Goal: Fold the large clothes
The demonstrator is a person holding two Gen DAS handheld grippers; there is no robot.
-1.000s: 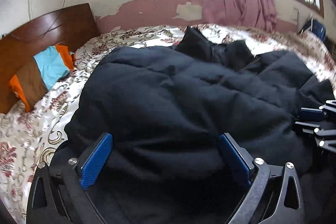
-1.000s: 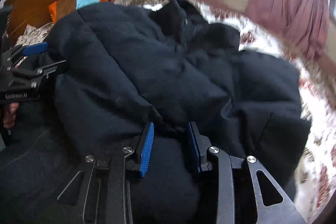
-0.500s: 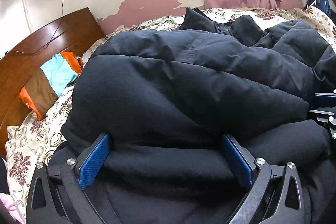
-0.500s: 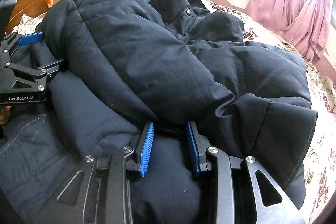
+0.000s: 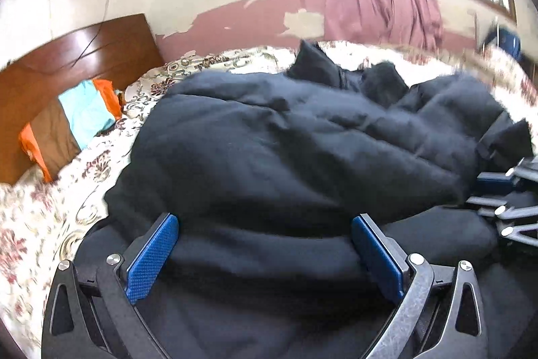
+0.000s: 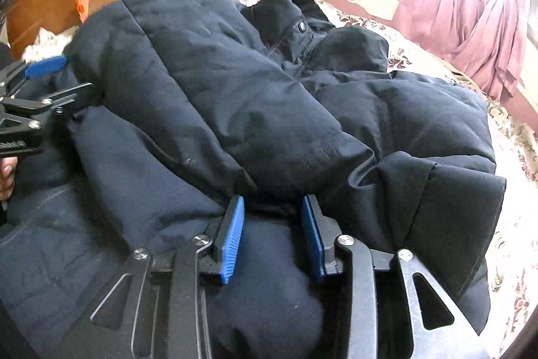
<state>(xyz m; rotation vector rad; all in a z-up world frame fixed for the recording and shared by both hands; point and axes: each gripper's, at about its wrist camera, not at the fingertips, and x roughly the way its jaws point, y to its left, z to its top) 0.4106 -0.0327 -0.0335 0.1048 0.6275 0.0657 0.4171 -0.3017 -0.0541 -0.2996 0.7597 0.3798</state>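
A large black padded jacket (image 6: 269,110) lies heaped across a bed (image 5: 43,217) with a floral cover, filling most of both views; no container shows anywhere. Its collar (image 6: 289,12), with a snap button, points away toward the far wall, so the long axis runs from the grippers near the hem up toward that wall, and one padded side is folded over the middle with a cuff (image 6: 437,190) lying at the right. The left gripper (image 5: 265,244) stands wide open, its blue pads on either side of a thick roll of the jacket's near edge; whether they press on it I cannot tell. The right gripper (image 6: 272,234) has a bunch of the dark fabric between its pads, and its jaws have just been opening. A wooden headboard (image 5: 67,56) stands at the left with an orange, brown and blue pillow (image 5: 74,123) against it, and a pink curtain (image 5: 380,2) hangs under the window
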